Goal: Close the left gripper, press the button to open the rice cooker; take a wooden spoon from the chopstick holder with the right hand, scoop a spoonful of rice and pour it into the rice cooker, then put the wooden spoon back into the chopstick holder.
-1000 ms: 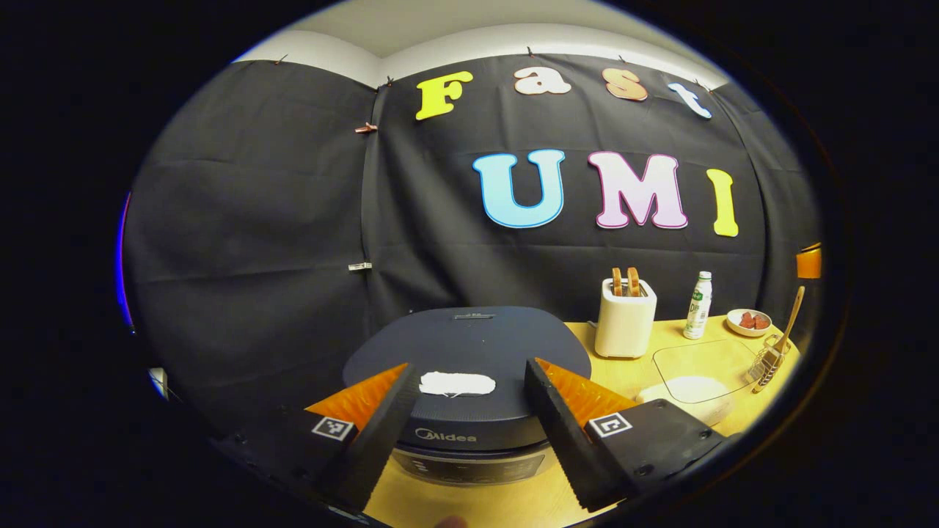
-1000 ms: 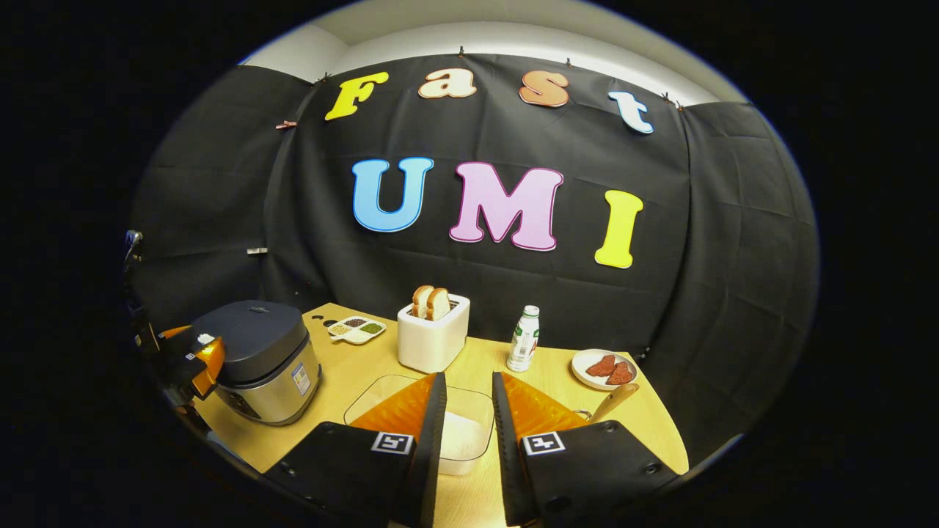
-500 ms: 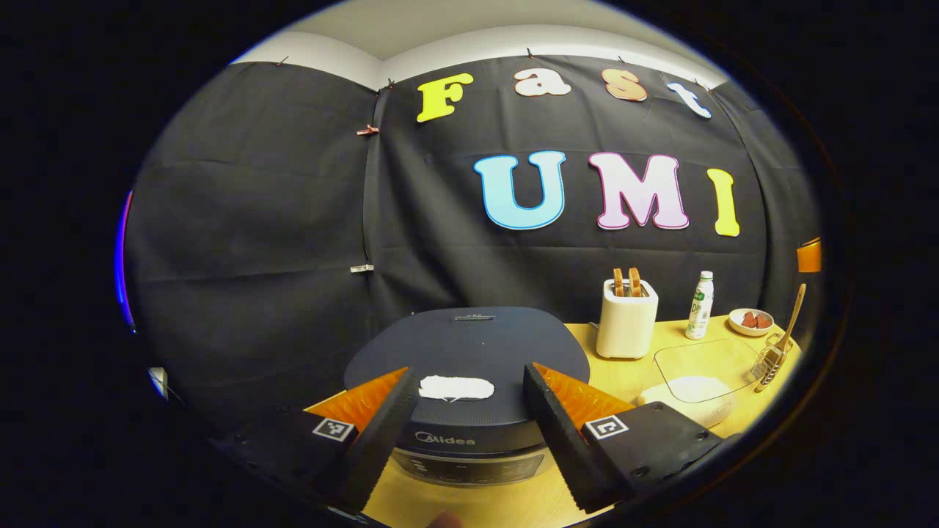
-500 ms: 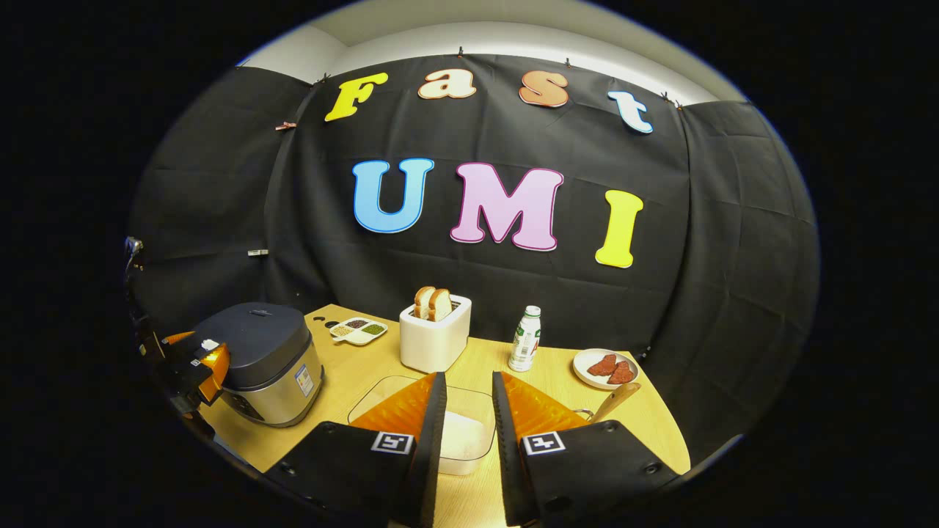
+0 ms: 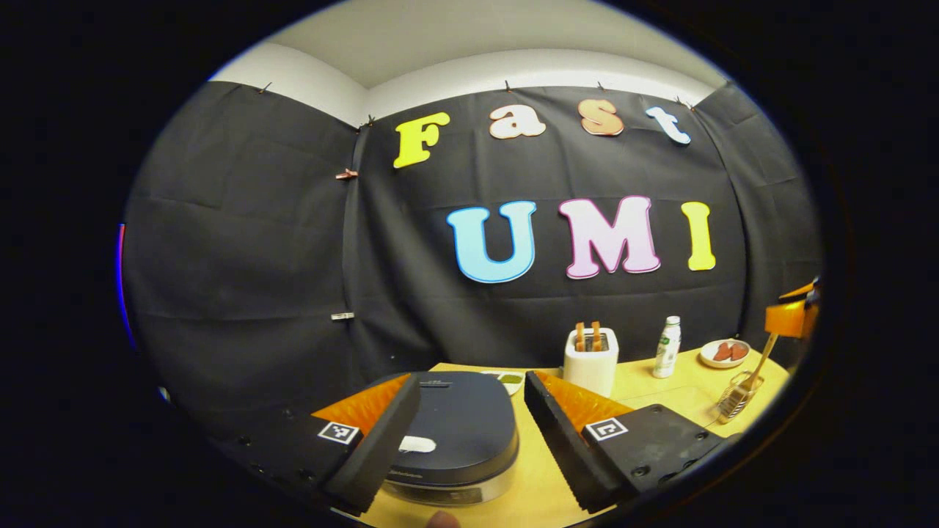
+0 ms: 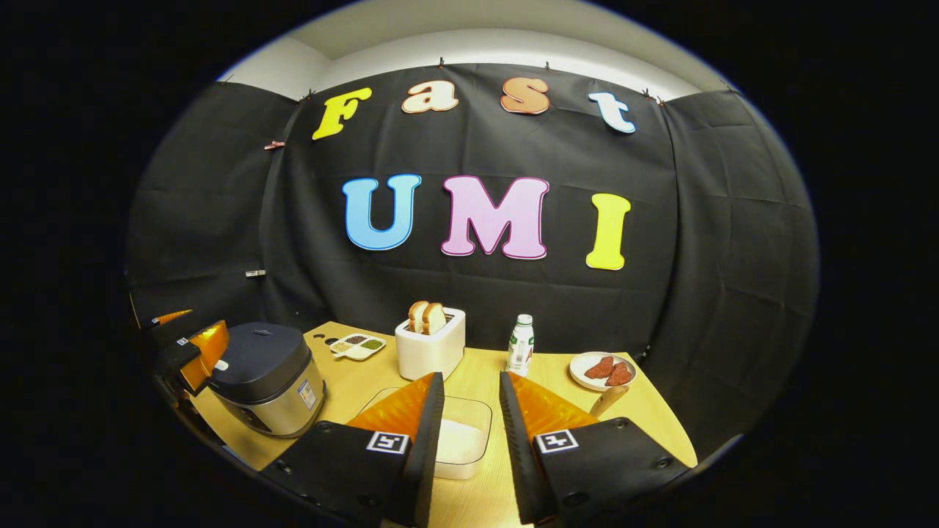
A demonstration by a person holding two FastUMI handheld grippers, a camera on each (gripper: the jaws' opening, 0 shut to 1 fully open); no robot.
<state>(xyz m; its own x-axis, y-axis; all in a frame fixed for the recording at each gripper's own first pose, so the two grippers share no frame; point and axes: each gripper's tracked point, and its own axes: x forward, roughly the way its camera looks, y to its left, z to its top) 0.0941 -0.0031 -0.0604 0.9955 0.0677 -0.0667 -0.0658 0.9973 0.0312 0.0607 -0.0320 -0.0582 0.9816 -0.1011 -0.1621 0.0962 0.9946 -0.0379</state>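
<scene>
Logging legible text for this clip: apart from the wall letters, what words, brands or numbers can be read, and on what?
Nothing reads clearly.
Cooker side sticker: too small to read.
Bottle label: too small to read.
Square markers: patterns, not words.

wooden spoon (image 6: pixel 609 400) bowl hidden behind right finger

toaster (image 6: pixel 429 350) right of rice cooker (image 6: pixel 270 378)

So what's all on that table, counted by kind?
Rice cooker: 1
Toaster: 1
Bottle: 1
Plate of meat: 1
Divided dish: 1
Clear rice container: 1
Wooden spoon: 1
Chopstick holder: 1
Total: 8
</scene>
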